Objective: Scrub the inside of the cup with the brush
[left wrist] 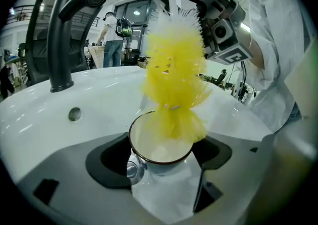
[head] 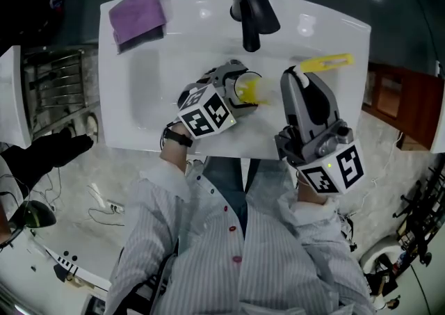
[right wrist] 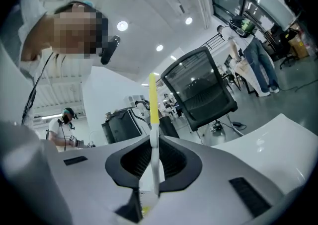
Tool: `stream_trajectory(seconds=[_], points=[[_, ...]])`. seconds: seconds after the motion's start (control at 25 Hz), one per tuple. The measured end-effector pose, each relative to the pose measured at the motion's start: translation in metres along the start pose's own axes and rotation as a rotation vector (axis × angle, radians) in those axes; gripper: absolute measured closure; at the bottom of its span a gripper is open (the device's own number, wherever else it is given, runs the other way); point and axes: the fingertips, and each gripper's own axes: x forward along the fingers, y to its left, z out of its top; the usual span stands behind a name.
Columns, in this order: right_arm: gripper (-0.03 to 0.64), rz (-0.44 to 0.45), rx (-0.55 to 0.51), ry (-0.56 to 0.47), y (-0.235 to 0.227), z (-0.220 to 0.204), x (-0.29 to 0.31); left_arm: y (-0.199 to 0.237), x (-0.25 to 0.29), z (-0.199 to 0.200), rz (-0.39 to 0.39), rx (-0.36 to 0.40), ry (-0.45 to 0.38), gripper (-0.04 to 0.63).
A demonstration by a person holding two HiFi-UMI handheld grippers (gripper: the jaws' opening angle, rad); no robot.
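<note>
A small white cup (left wrist: 160, 145) with a dark rim sits tilted between the jaws of my left gripper (left wrist: 161, 162), which is shut on it. In the head view that gripper (head: 240, 81) holds the cup (head: 245, 86) over the white sink. A brush with fluffy yellow bristles (left wrist: 174, 85) has its lower end inside the cup's mouth. My right gripper (head: 295, 74) is shut on the brush's thin white handle (right wrist: 154, 144), just right of the cup. The handle's yellow end (head: 328, 62) sticks out past the jaws. The cup's bottom is hidden by the bristles.
A black faucet (head: 250, 7) arches over the back of the sink (head: 139, 98), close behind the cup. A purple cloth (head: 137, 14) lies on the far left corner. An overflow hole (left wrist: 74, 113) shows in the basin wall. A wire rack (head: 52, 84) stands left of the sink.
</note>
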Motion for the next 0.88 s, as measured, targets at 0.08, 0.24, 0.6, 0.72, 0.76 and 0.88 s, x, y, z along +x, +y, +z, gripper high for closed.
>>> stream_trajectory(seconds=[0.08, 0.24, 0.6, 0.72, 0.76, 0.88], points=[[0.555, 0.025, -0.041, 0.009, 0.001, -0.009, 0.005, 0.000, 0.000, 0.000, -0.001, -0.001, -0.002, 0.209], [0.557, 0.082, -0.124, 0.059, 0.000, -0.028, 0.012, 0.000, 0.002, 0.003, -0.004, -0.001, -0.003, 0.209], [0.557, 0.156, -0.307, 0.289, 0.006, -0.094, 0.021, 0.004, -0.006, -0.008, -0.007, -0.003, -0.014, 0.209], [0.557, 0.171, -0.317, 0.340, 0.005, -0.101, 0.011, 0.002, -0.002, -0.004, -0.006, 0.001, -0.014, 0.209], [0.557, 0.177, -0.309, 0.356, 0.006, -0.103, 0.008, 0.002, 0.000, -0.003, -0.006, 0.002, -0.015, 0.209], [0.557, 0.205, -0.285, 0.387, 0.016, -0.107, 0.004, 0.002, 0.001, -0.004, -0.006, 0.004, -0.013, 0.209]])
